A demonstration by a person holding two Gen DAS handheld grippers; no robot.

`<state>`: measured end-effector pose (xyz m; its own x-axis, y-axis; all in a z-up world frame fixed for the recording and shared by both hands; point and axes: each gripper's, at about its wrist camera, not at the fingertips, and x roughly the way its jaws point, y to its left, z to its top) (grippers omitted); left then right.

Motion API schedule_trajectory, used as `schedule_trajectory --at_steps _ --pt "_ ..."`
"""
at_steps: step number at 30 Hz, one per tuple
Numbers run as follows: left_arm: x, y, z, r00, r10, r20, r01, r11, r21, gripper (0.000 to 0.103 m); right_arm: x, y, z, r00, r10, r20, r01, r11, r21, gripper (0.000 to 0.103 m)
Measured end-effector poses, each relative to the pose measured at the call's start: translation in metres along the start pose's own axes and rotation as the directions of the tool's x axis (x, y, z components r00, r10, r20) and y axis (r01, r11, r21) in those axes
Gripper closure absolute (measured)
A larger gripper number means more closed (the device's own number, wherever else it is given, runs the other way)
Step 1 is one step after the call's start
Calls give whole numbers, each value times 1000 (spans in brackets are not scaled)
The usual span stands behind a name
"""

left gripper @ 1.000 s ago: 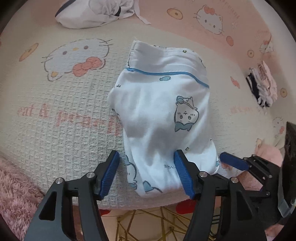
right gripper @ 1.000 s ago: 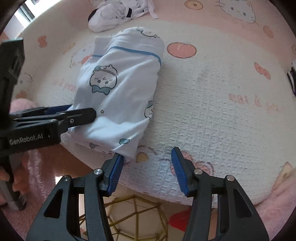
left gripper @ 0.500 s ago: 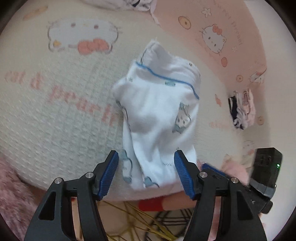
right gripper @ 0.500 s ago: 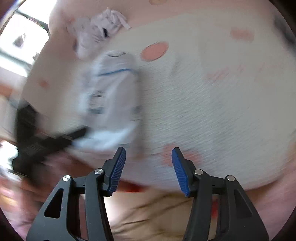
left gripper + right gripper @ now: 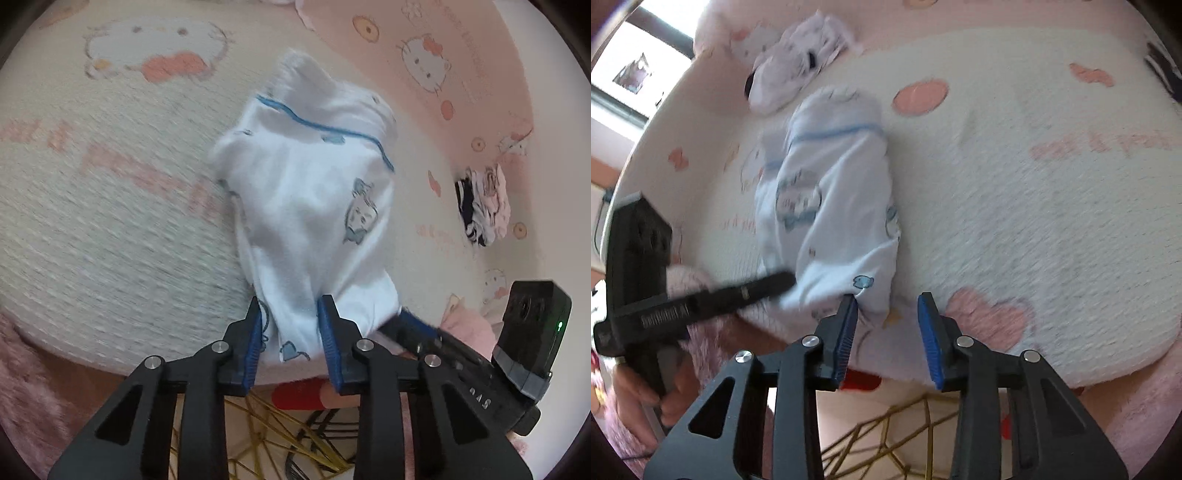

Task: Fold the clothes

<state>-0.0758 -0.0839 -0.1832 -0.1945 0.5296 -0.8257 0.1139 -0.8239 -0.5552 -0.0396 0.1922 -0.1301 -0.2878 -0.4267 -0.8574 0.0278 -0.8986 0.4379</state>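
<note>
A folded white garment [image 5: 306, 206] with blue trim and small cartoon prints lies on the cream cat-print mat [image 5: 110, 229]. My left gripper [image 5: 290, 299] is at its near end. The jaws are closing and the bunched cloth fills the gap between the blue pads. In the right wrist view the garment [image 5: 834, 206] shows with the left gripper's finger [image 5: 768, 284] at its near left corner. My right gripper [image 5: 888, 297] is closing at the near right corner. Cloth touches only its left pad, and mat shows in the rest of the gap.
A loose heap of white clothes [image 5: 798, 70] lies at the mat's far side. A small folded stack [image 5: 484, 206] sits far right. The mat's near edge drops to a gold wire frame [image 5: 886, 443]. Fluffy pink rug [image 5: 22, 387] lies around. A hand [image 5: 639, 398] grips the left tool.
Both pairs of jaws have narrowed. The left pads came in around the garment's near end, which is now bunched. Both views have rolled and tilted.
</note>
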Motion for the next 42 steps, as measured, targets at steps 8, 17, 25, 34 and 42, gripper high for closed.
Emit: schedule_trajectory --at_steps 8,17,25,34,42 --pt "20 -42 -15 994 -82 -74 87 994 62 74 -38 -31 13 981 -85 172 68 993 99 68" --pt "-33 -11 12 985 35 171 -42 998 41 69 -25 -15 4 1000 14 10 -15 991 136 53" --pt "-9 11 24 990 16 143 -6 998 -68 53 -7 -3 4 1000 15 -8 -13 993 120 49" --pt "17 -31 23 977 86 195 -110 987 114 71 -3 9 8 1000 1 26 0 998 -70 62" --pt "22 -38 4 995 -74 66 66 991 118 72 -42 -13 17 984 -110 137 121 990 -74 78"
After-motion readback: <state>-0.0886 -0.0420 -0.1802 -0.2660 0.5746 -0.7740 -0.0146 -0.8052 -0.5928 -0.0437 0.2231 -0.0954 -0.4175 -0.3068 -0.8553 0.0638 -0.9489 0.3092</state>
